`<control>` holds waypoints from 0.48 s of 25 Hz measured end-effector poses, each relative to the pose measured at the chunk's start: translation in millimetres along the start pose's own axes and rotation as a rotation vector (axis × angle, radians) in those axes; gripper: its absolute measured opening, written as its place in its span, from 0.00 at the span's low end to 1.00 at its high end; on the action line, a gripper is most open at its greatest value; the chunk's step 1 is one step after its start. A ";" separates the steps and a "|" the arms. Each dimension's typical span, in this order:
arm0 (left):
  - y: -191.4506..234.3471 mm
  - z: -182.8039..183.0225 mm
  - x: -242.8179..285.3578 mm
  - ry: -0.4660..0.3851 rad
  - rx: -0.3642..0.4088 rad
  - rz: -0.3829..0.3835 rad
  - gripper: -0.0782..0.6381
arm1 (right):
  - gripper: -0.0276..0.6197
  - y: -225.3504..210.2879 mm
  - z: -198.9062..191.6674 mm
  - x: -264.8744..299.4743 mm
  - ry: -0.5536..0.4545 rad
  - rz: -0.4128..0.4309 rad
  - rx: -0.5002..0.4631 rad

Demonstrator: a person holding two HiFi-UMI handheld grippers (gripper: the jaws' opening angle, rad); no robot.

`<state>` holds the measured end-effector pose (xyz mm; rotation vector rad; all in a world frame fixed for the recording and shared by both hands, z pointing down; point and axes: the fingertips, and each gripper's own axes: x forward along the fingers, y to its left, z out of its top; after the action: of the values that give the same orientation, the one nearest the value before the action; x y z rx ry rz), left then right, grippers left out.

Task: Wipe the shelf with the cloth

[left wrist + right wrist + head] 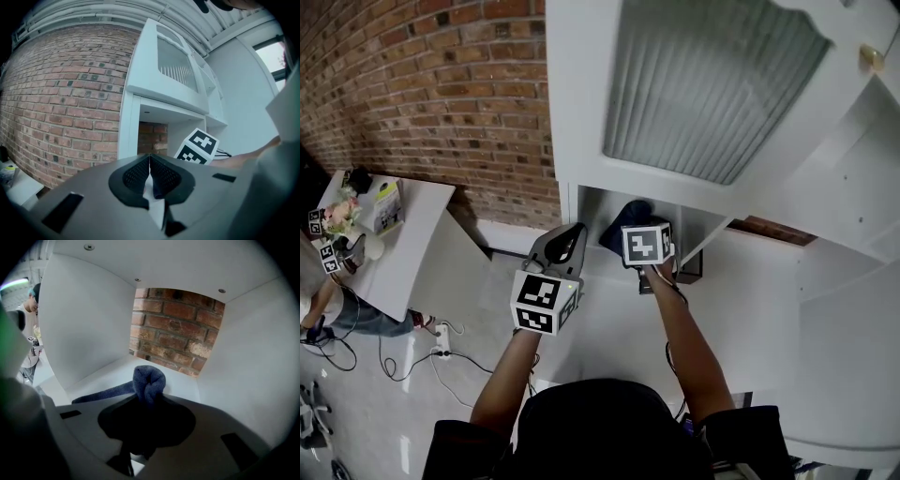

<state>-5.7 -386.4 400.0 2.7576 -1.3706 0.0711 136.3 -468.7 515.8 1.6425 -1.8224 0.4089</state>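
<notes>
**Blue cloth (149, 383) gripped inside the open shelf bay**

Blue and bunched, the cloth stands out beyond the tips of the right gripper (147, 404), whose jaws are clenched on it; a tail of the fabric trails off to the left and lies along the white shelf (187, 383). Holding it wadded like this makes sense for wiping — a thick pad leads the tool, so fabric and not plastic should meet the board; whether the wad itself presses on the surface or rides just above it is hard to say from this angle.

The left gripper (150, 165) has its jaws pressed together with nothing between them; it hangs outside the bay, beside its left upright post (129, 126), probably parked there so the working arm has the opening to itself.

The bay is a tight box: a plain white left wall (84, 333), a right wall (248, 357), a ceiling board close overhead, and bare brick (176, 329) showing where the back is open. The cloth sits near the middle, so there is room to sweep to either side and a little deeper; the corners at the walls look the awkward spots, since the gripper's broad body would reach the wall before the pad does. From the head view the ribbed-glass door (712, 84) of the cupboard above overhangs the opening — lifting out calls for a pull back first, not a straight rise.
</notes>
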 end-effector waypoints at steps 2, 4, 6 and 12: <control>-5.7 -1.5 5.0 0.002 0.002 -0.018 0.13 | 0.18 -7.9 -2.8 -0.6 0.002 -0.014 0.010; -11.4 -2.2 10.2 0.003 0.004 -0.036 0.13 | 0.18 -16.2 -6.3 -1.3 0.006 -0.027 0.021; -16.3 -2.4 14.7 0.004 0.005 -0.051 0.13 | 0.18 -24.3 -10.0 -2.1 0.010 -0.038 0.032; -26.3 1.8 22.3 0.004 0.010 -0.088 0.13 | 0.18 -33.7 -12.5 -6.5 0.015 -0.052 0.062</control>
<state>28.7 -388.4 398.8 2.8199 -1.2489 0.0798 172.2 -461.8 514.7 1.7199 -1.7681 0.4579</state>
